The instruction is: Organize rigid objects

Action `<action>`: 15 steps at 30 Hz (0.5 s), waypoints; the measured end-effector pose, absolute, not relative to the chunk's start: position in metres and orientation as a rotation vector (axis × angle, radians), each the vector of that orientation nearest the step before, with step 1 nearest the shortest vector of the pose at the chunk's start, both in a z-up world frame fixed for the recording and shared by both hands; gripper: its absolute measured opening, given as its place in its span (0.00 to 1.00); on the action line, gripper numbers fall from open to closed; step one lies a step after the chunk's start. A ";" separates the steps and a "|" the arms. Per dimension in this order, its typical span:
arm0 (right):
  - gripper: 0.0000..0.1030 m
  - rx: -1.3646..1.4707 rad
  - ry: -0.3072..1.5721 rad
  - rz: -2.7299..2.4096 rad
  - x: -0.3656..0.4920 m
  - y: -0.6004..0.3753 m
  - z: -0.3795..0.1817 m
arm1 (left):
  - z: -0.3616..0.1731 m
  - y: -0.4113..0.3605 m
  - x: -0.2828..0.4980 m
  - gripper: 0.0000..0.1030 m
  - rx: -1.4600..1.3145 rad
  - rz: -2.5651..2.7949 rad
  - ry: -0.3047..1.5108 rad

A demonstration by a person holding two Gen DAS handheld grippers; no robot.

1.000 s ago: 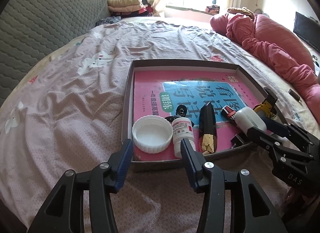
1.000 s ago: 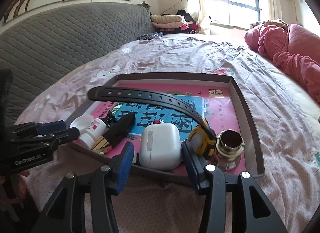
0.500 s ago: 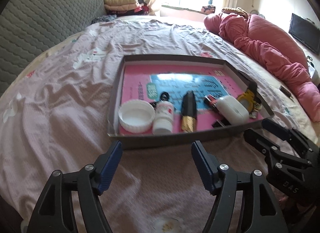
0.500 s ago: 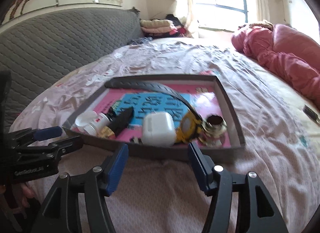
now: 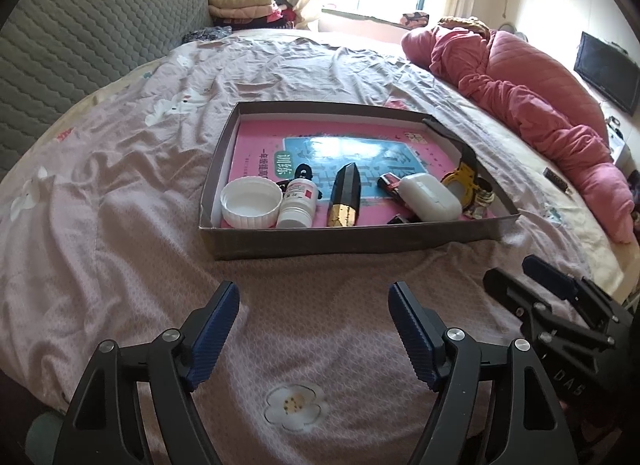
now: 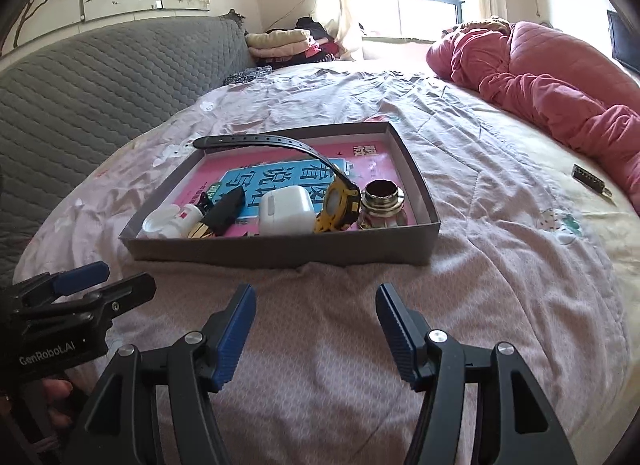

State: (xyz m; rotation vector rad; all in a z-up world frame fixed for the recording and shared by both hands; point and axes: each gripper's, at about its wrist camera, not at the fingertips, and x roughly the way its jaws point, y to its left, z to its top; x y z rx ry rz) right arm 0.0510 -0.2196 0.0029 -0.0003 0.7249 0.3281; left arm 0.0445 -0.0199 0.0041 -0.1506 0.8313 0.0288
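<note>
Both grippers are hanging over the bed [image 5: 120,225], short of the shallow grey box [image 5: 352,241], and neither one is holding anything. The left gripper [image 5: 314,329] has its jaws released and spread wide, just bedsheet between the blue pads — they've just been opening further. The right gripper [image 6: 316,329] is also released with nothing between its jaws, and its jaws have just been opening too.

All the rigid stuff sits in the box, lined up along the near wall on top of a pink and blue book [image 5: 280,145]. From the left wrist view, left to right: a white lid [image 5: 251,202] lying open side up, a small white bottle [image 5: 298,203] touching it, a black and gold piece [image 5: 346,195], a battery [image 5: 390,183], a white earbud case [image 5: 430,197] and a yellow watch [image 5: 464,179] with its black strap arching up over the box.

The right wrist view also shows a shiny metal ring thing [image 6: 382,197] in the box's right corner, just beside the watch. A pink quilt [image 5: 520,77] is bunched at the far side of the bed.
</note>
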 end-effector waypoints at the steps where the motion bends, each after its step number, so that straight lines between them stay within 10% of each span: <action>1: 0.60 -0.002 0.724 0.330 0.049 -0.219 0.003 | 0.005 -0.020 0.043 0.76 -0.150 0.029 0.830; 15: 0.61 -0.005 0.708 0.335 0.023 -0.213 0.012 | 0.008 -0.026 0.017 0.76 -0.132 0.069 0.842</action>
